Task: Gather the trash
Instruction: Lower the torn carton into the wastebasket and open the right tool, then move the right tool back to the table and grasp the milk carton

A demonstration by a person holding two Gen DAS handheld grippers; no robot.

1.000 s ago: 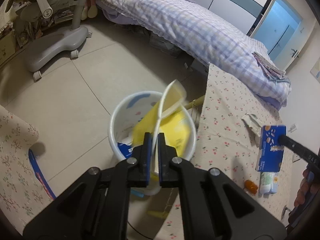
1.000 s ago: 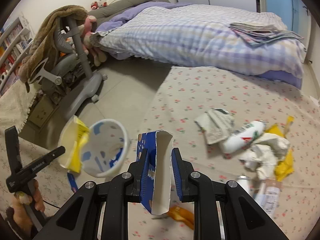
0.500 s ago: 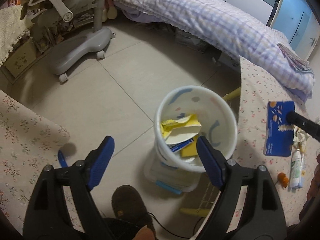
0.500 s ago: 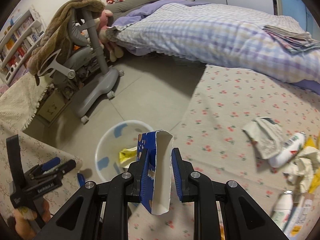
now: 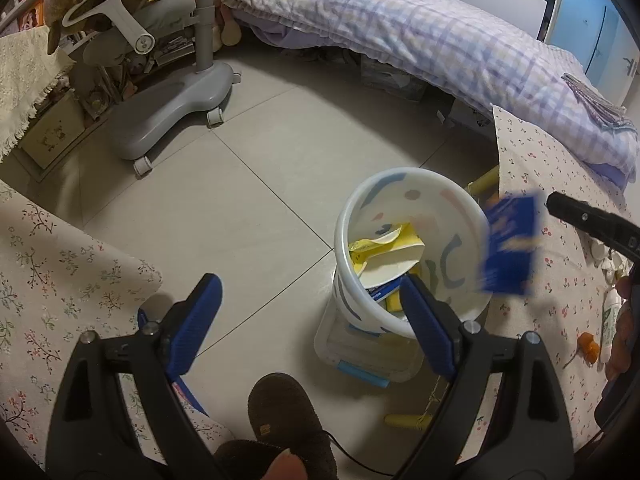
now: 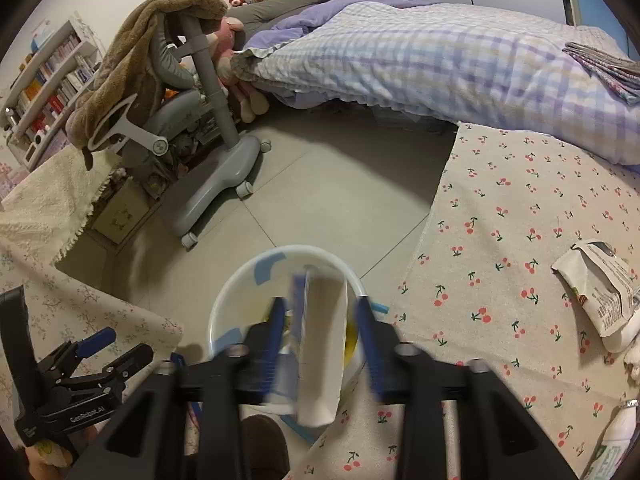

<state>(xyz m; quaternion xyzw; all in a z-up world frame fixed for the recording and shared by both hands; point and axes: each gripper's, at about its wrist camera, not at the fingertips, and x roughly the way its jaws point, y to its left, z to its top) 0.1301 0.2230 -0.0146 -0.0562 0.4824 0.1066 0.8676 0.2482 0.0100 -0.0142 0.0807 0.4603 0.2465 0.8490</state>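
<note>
Landmark for this report: the white bin (image 5: 412, 248) standing on the tiled floor (image 5: 256, 200).

Nearest the camera, on the near side of the bin, the left gripper (image 5: 308, 316) hangs with its blue fingers (image 5: 194, 322) spread wide and nothing between them — its jaws have just been opening. A dark slipper (image 5: 288, 420) sits on the floor just below, near the foot of the bin.

Directly over the bin's near rim, in the right wrist view, the right gripper (image 6: 320, 336) shows blurred fingers (image 6: 366, 340) standing apart; its jaws have just been opening. The blue carton (image 6: 316, 344) lies between them, open end toward the camera, but the pads no longer press on it — released. In the left wrist view the same carton is a blurred blue slab at the bin's right rim, apart from the black gripper tip beside it.

Inside the bin: yellow wrapper (image 5: 384, 240) and pale paper scraps.

Right of the bin, a cherry-print cloth (image 6: 520, 240) carries a crumpled newspaper wad (image 6: 600, 284) and a white bottle (image 6: 616, 436).

Left of the bin, a floral cloth (image 5: 60, 280).

Beyond the bin, a grey chair base (image 5: 172, 116) on castors; farther still, the bed (image 5: 420, 40) with its checked quilt.
</note>
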